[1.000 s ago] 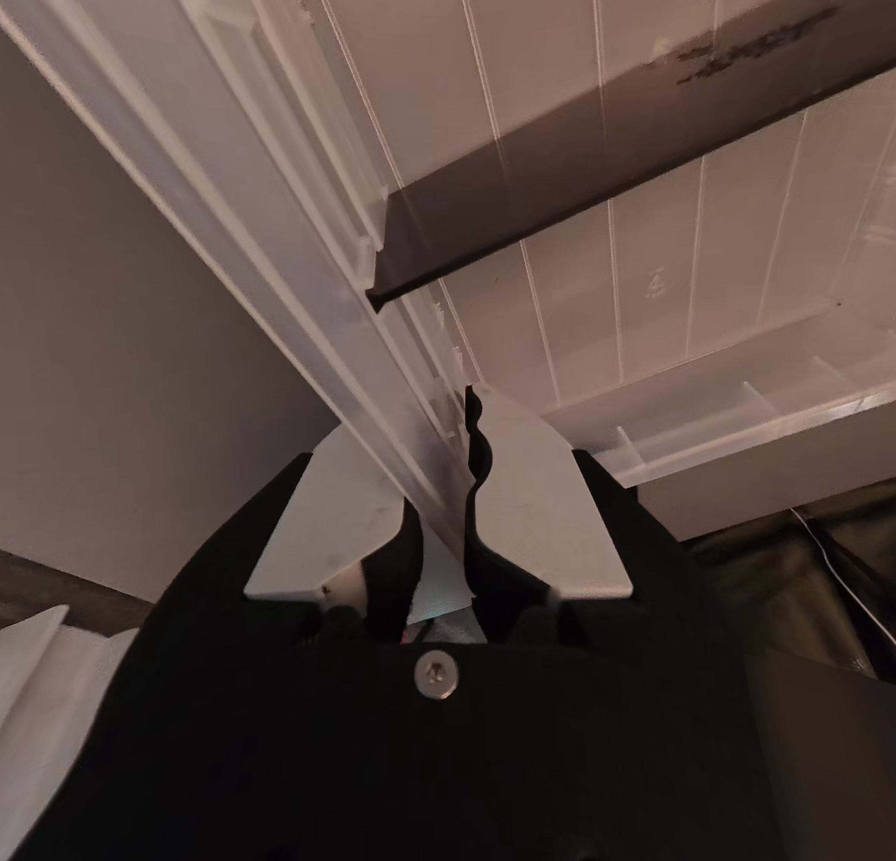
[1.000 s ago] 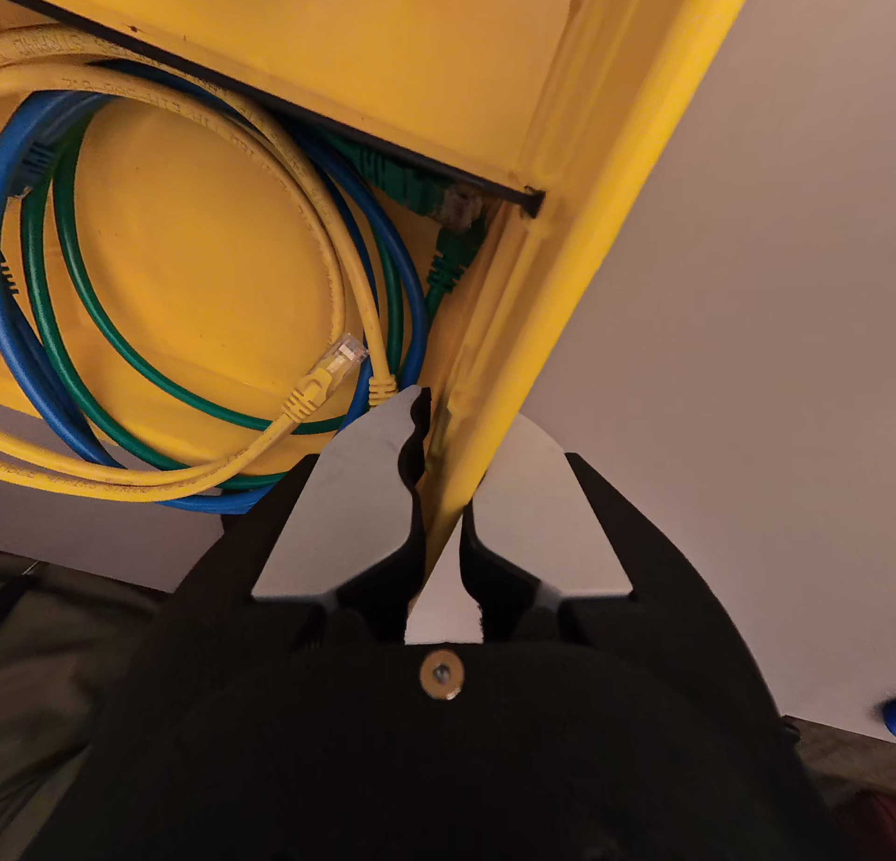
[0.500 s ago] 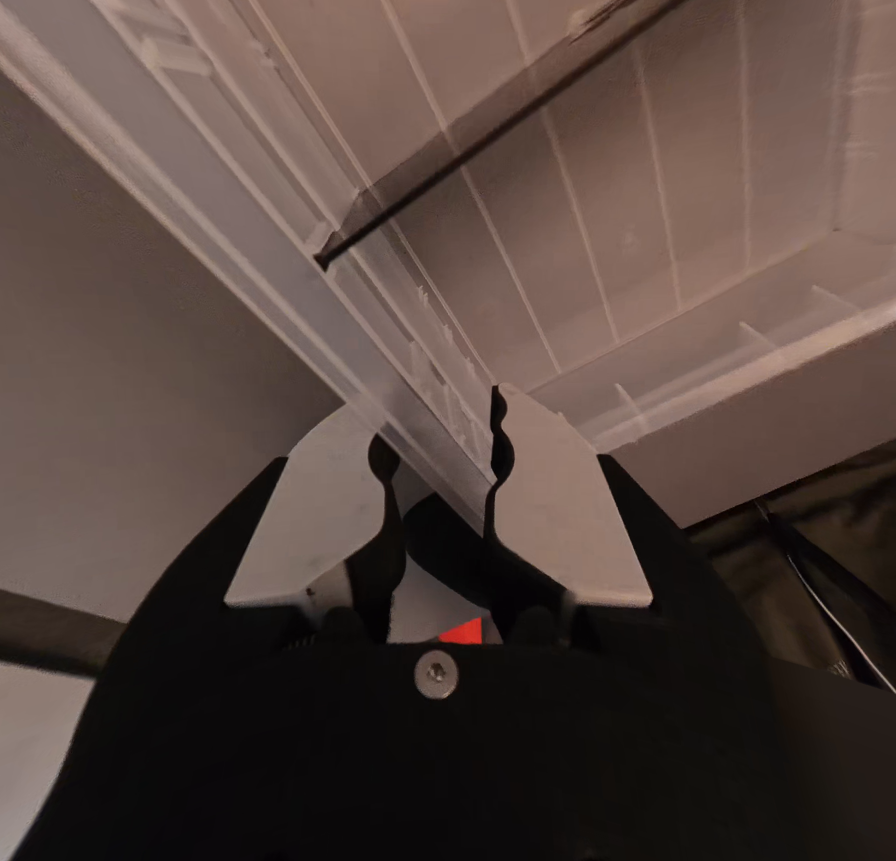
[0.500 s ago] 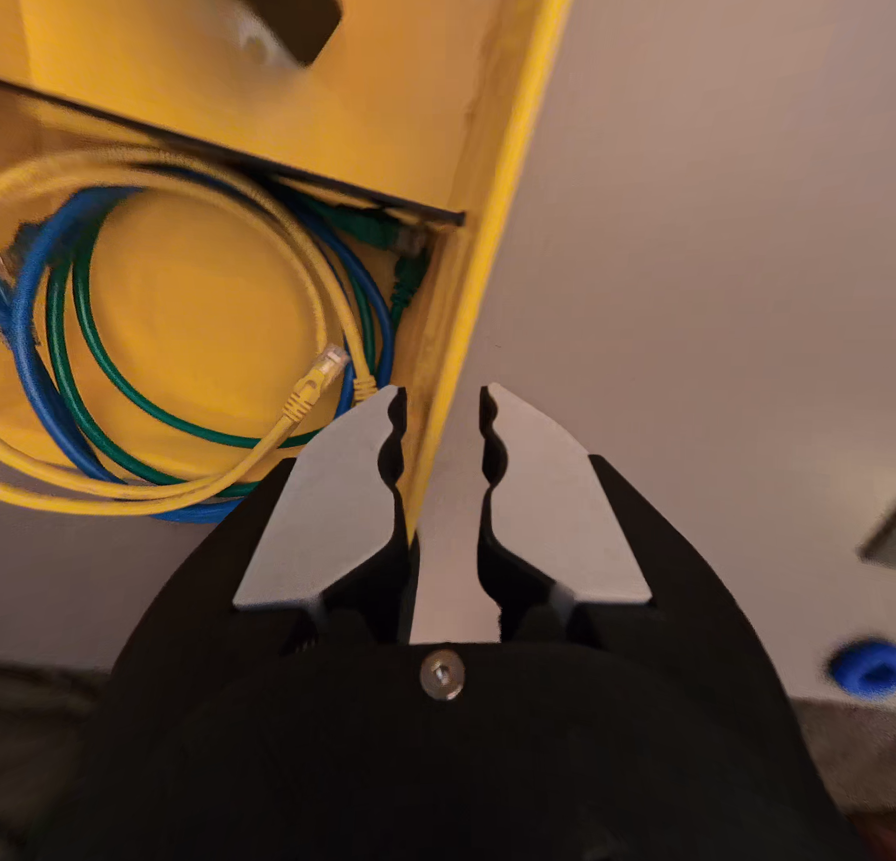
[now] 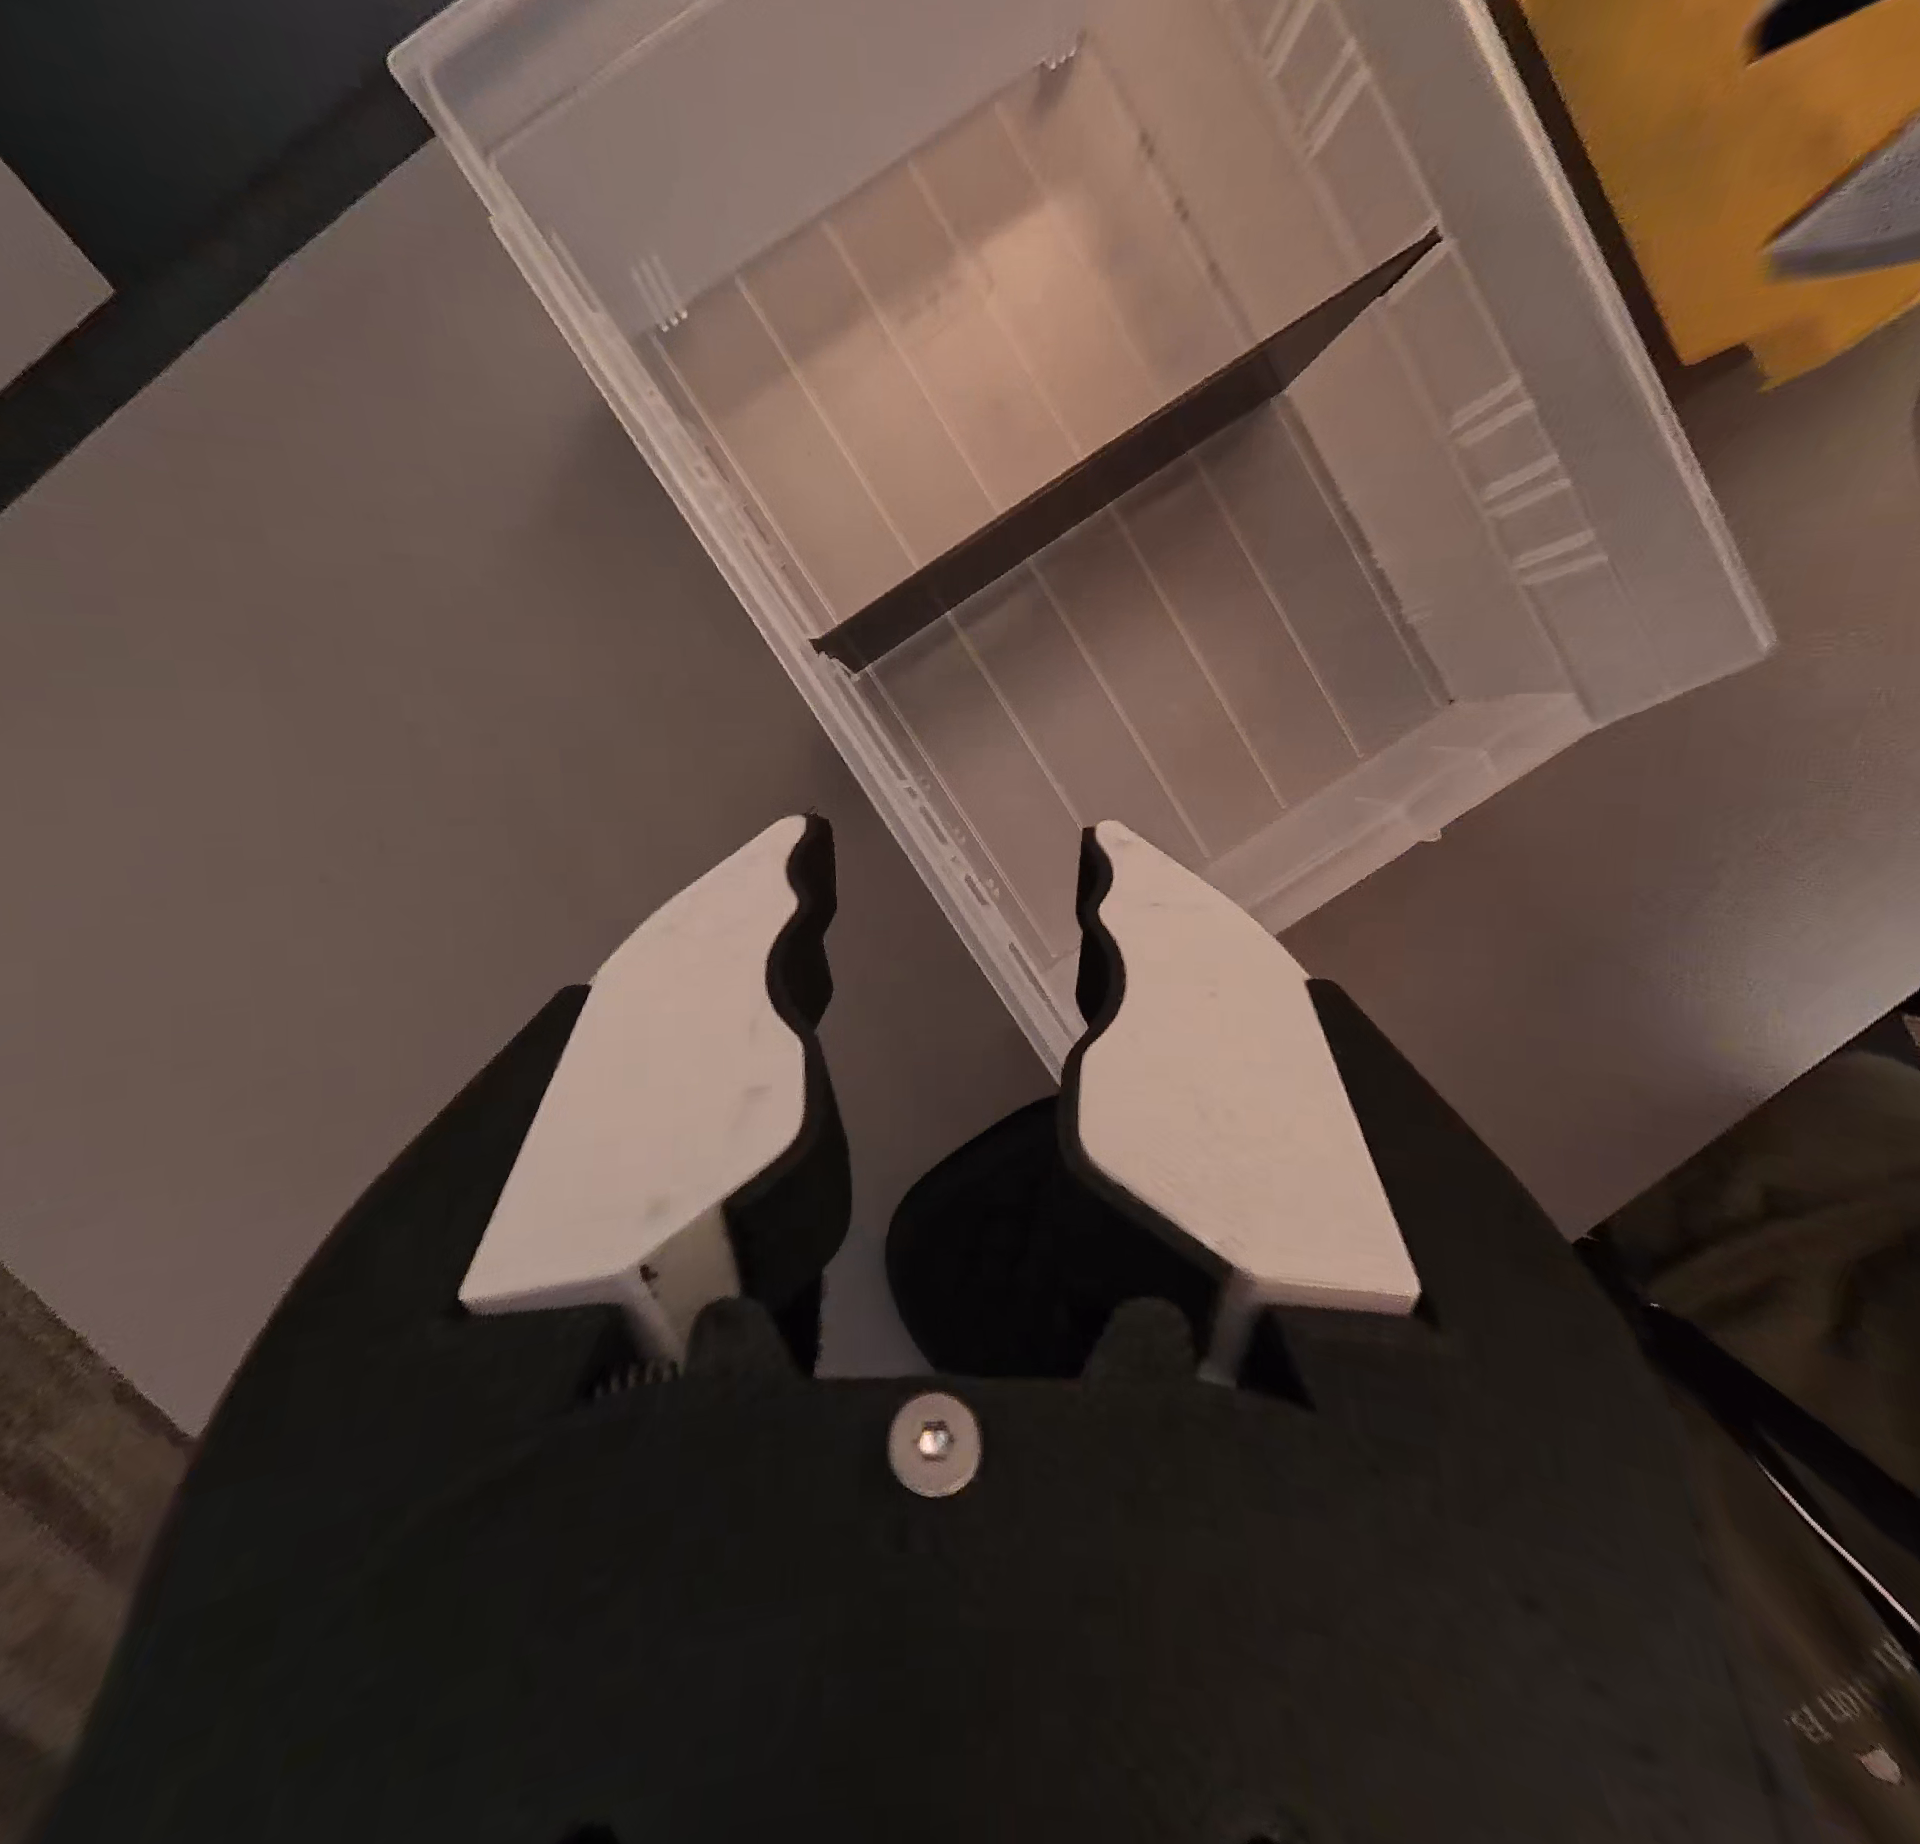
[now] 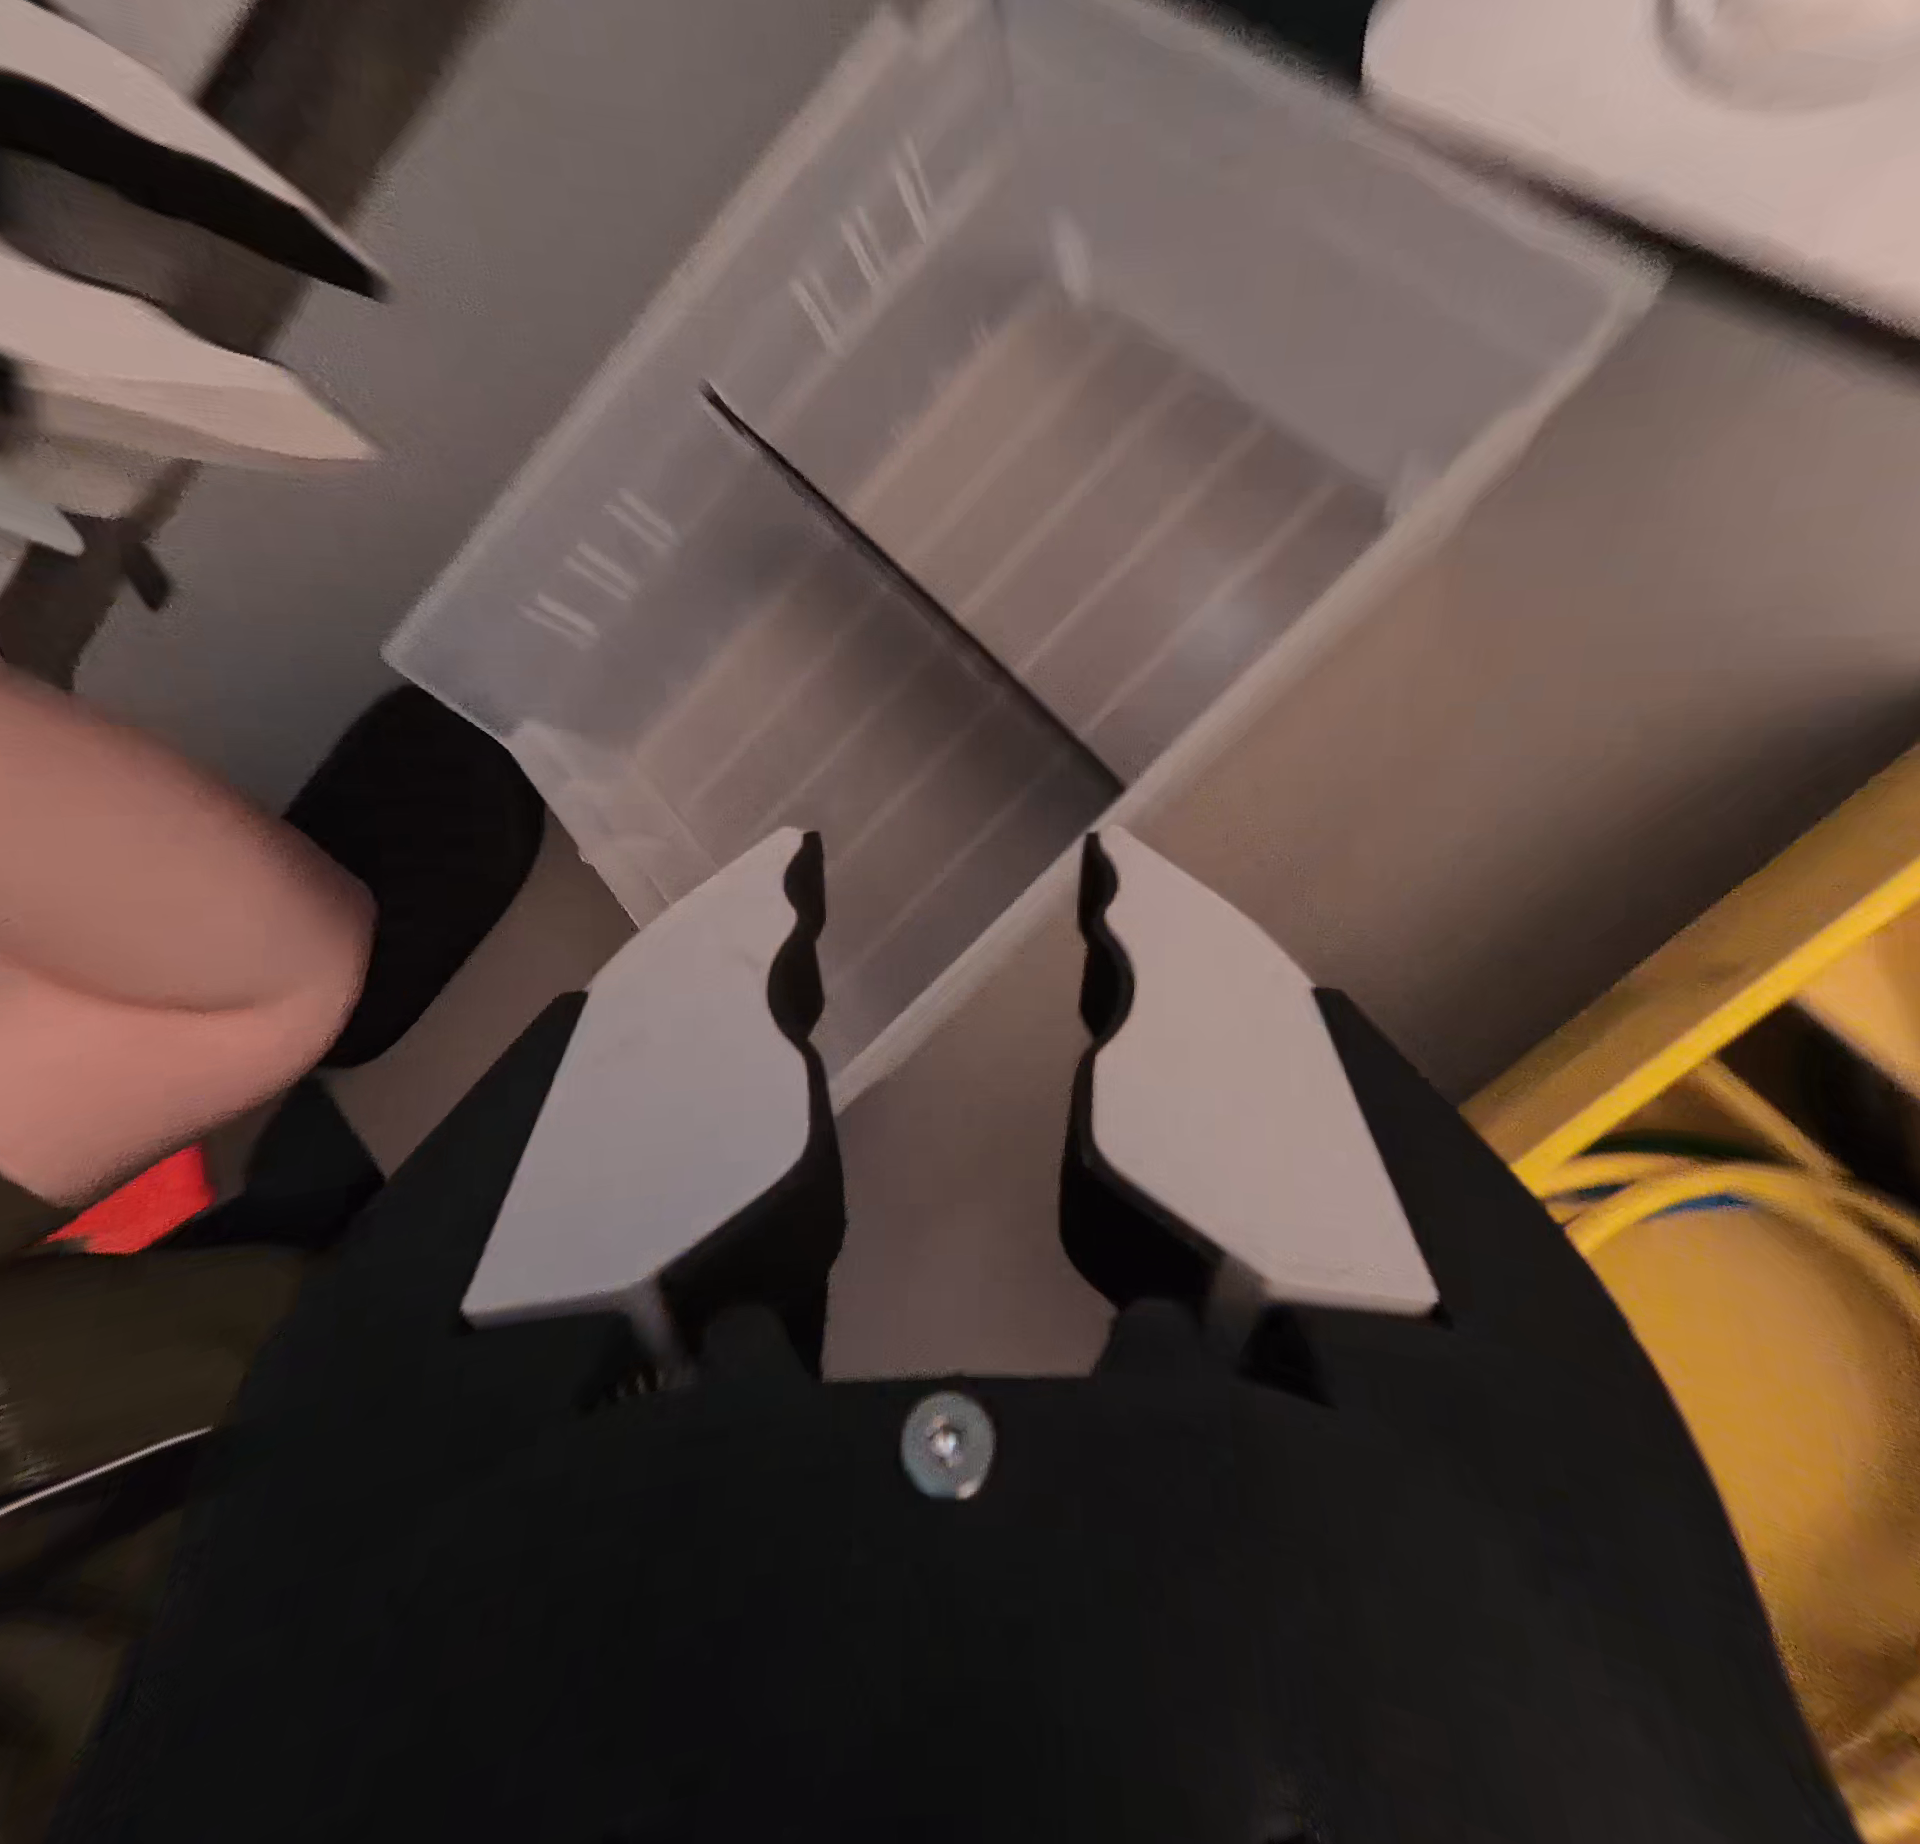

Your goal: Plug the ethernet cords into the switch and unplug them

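Both your tongs are spread wide and holding nothing right now. The left tongs (image 5: 951,838) hang over the near long wall of the clear bin (image 5: 1621,506), which sits on the grey table (image 5: 312,755) with 1 dark divider (image 5: 1122,464) across its middle and nothing else in it that I can see. The right tongs (image 6: 951,849) point at that same bin (image 6: 1507,423) from its other side, and that view is pretty smeared.

The ethernet cords (image 6: 1662,1181) are in the yellow bin (image 6: 1704,973), just off to the right of your right tongs, toward the table's right edge. Only a few yellow strands show, running roughly left to right, so I can't pick out a plug end. Your right side is clearly nearer, so I'd go in with that one. No switch visible in either view.

Versus 1 second ago: each pair was pinched on a bin wall, left on the clear one, right on the yellow one. By half a second ago they had started letting go, and now both have backed off and up.
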Available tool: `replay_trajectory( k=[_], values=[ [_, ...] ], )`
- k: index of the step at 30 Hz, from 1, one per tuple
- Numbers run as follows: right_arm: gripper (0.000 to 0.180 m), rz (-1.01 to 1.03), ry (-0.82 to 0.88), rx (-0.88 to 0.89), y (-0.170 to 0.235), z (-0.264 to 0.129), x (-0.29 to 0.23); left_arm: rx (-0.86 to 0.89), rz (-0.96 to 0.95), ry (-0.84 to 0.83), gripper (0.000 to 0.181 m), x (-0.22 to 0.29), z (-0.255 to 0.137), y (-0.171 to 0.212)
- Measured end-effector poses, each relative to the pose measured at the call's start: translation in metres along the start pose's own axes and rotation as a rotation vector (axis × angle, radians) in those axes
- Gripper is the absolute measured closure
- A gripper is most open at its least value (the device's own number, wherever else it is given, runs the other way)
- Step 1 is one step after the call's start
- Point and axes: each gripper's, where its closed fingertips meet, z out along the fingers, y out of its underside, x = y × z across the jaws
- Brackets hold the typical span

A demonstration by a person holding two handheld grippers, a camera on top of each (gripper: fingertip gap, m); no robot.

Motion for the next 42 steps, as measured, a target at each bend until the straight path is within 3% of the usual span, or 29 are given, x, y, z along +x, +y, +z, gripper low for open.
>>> replay_trajectory(
  k=[3,9,13,15,22,26,30,35,39,42],
  values=[
    [0.12,0.121,0.065,-0.19,0.026,0.027,0.014,0.011,0.017,0.002,0.135,0.004,-0.003,0.0],
    [0.116,0.385,0.124,-0.344,0.057,0.069,0.035,0.01,0.024,-0.002,0.135,0.006,-0.004,0.0],
    [0.135,0.494,0.074,-0.389,0.062,0.085,0.032,0.062,0.021,-0.012,0.136,0.007,-0.011,-0.007],
    [0.154,0.47,0.084,-0.408,0.059,0.086,0.031,0.108,0.016,-0.022,0.137,0.006,-0.016,-0.014],
    [0.17,0.38,0.201,-0.519,0.064,0.079,0.05,0.355,0.002,-0.074,0.137,0.005,-0.051,-0.046],
    [0.174,0.374,0.152,-0.565,0.061,0.064,0.051,0.643,-0.09,-0.079,0.131,0.0,-0.096,-0.068],
    [0.174,0.358,0.067,-0.57,0.045,0.032,0.037,0.958,-0.178,-0.042,0.12,-0.006,-0.153,-0.076],
    [0.175,0.35,0.038,-0.455,0.014,-0.051,0.047,1.148,-0.26,0.0,0.099,-0.02,-0.186,-0.072],
    [0.175,0.445,0.097,-0.295,0.016,-0.149,0.097,1.145,-0.252,0.137,0.092,-0.005,-0.174,-0.088],
    [0.175,0.548,0.194,-0.158,0.04,-0.227,0.148,1.044,-0.185,0.351,0.087,0.04,-0.137,-0.117]
  ],
)
